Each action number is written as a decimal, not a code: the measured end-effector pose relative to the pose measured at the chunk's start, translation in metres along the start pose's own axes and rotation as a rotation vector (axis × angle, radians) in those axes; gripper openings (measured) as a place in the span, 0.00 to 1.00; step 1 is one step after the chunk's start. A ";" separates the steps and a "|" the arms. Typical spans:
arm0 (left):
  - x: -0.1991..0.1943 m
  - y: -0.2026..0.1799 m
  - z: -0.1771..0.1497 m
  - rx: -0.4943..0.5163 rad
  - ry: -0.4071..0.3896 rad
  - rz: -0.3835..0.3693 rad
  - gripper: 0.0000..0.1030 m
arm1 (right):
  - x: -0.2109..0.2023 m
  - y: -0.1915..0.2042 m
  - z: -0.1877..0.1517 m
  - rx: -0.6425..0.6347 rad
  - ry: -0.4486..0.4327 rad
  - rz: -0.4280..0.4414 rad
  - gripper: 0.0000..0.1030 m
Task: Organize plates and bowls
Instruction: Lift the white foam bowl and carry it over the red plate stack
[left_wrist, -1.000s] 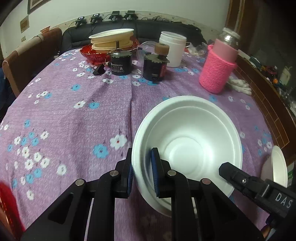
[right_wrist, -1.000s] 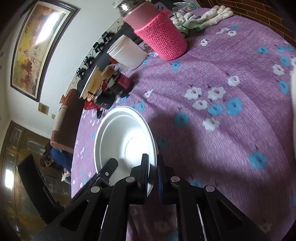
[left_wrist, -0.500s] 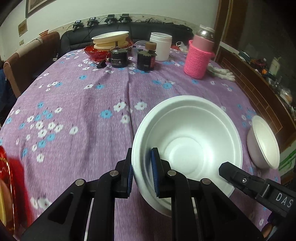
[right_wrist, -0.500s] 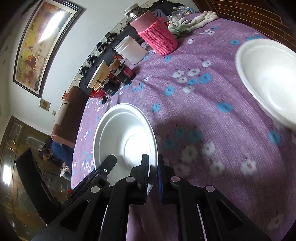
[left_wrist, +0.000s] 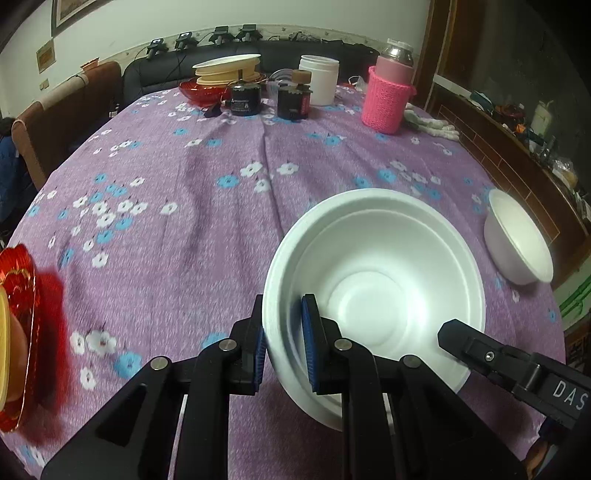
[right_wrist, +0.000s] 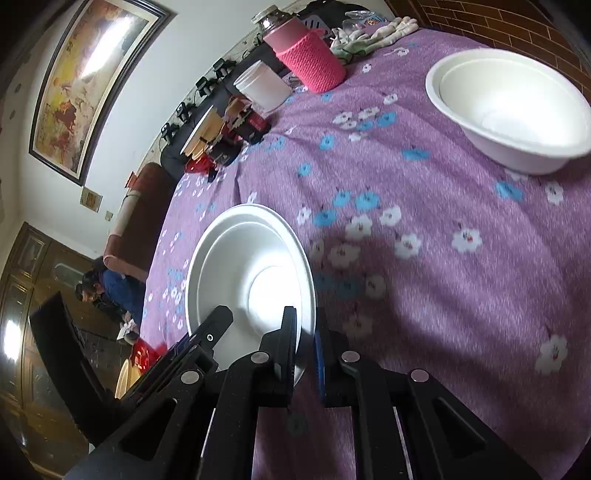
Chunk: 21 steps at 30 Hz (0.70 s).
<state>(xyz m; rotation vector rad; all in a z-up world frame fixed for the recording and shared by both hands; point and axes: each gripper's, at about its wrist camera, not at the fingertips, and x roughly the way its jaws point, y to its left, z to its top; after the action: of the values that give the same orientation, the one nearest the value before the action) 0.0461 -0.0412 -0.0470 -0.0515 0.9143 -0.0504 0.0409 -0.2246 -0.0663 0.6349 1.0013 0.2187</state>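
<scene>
This looks like a home, a room for eating and sitting. A big desk (left_wrist: 184, 206) fills the middle of the frame, with a purple flowered cloth over it. At the top, behind the desk, stands a black sofa (left_wrist: 332, 51), and brown chairs (left_wrist: 33, 129) stand at the left. A large framed painting (right_wrist: 85, 81) hangs on the white wall in the upper left. A bottle in a pink knitted cover (left_wrist: 388, 96) stands on the far side.

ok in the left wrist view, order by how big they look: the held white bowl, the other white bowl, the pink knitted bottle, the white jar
1. held white bowl, nearest the camera
2. other white bowl
3. pink knitted bottle
4. white jar

The bottle and jar stand farthest away, so true sizes stay unsure.
</scene>
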 end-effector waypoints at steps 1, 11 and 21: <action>-0.001 0.001 -0.003 0.000 0.000 0.001 0.14 | 0.000 0.000 -0.003 -0.001 0.002 0.001 0.08; -0.017 0.023 -0.013 -0.037 -0.012 0.009 0.14 | 0.001 0.015 -0.018 -0.041 0.024 0.025 0.08; -0.039 0.050 -0.018 -0.086 -0.048 0.031 0.14 | 0.001 0.048 -0.026 -0.110 0.034 0.061 0.08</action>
<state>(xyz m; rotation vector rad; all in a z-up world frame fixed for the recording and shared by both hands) 0.0091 0.0114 -0.0300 -0.1184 0.8688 0.0190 0.0250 -0.1750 -0.0486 0.5634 0.9967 0.3372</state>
